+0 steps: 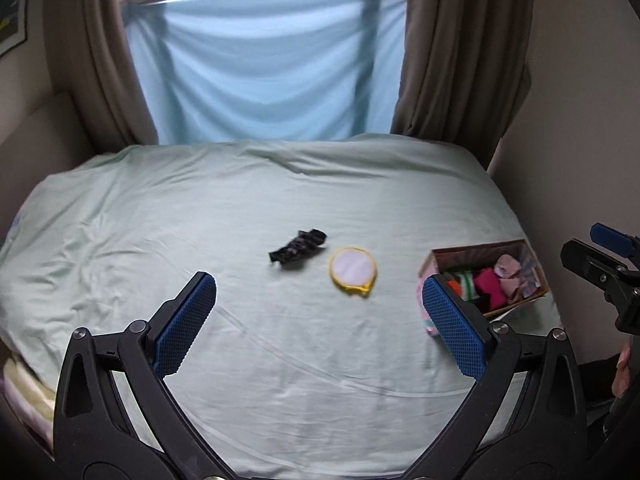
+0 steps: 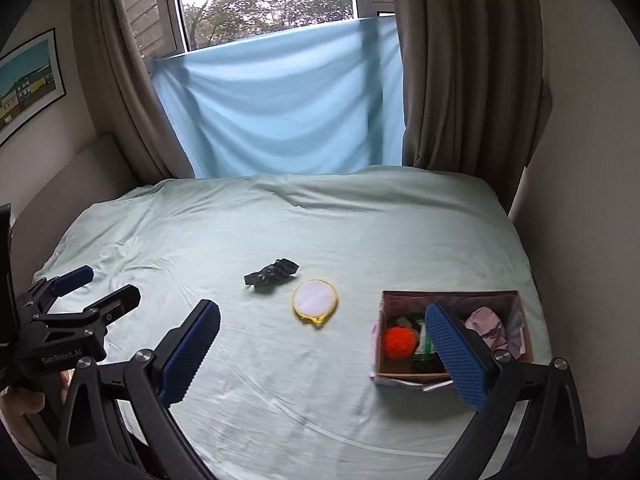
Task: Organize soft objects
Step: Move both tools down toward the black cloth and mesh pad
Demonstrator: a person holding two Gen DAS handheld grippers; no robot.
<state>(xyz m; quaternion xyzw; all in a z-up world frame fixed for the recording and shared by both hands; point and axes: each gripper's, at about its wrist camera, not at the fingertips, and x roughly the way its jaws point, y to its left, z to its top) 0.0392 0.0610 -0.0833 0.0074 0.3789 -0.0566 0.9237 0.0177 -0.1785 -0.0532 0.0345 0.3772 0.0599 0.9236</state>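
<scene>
The bed (image 1: 120, 216) spreads wide and mostly bare, its far edge meeting the blue cloth (image 1: 264, 68) at the top of the frame. One box (image 2: 516, 300) sits at lower right near the bed's right edge, holding an orange pompom (image 2: 400, 342) and pink fabric (image 2: 486, 320). One black cloth (image 1: 298, 249) and one round pad (image 1: 353, 269) lie mid-frame. Left gripper (image 1: 316, 312) and right gripper (image 2: 320, 344) both gape wide, holding nothing.
</scene>
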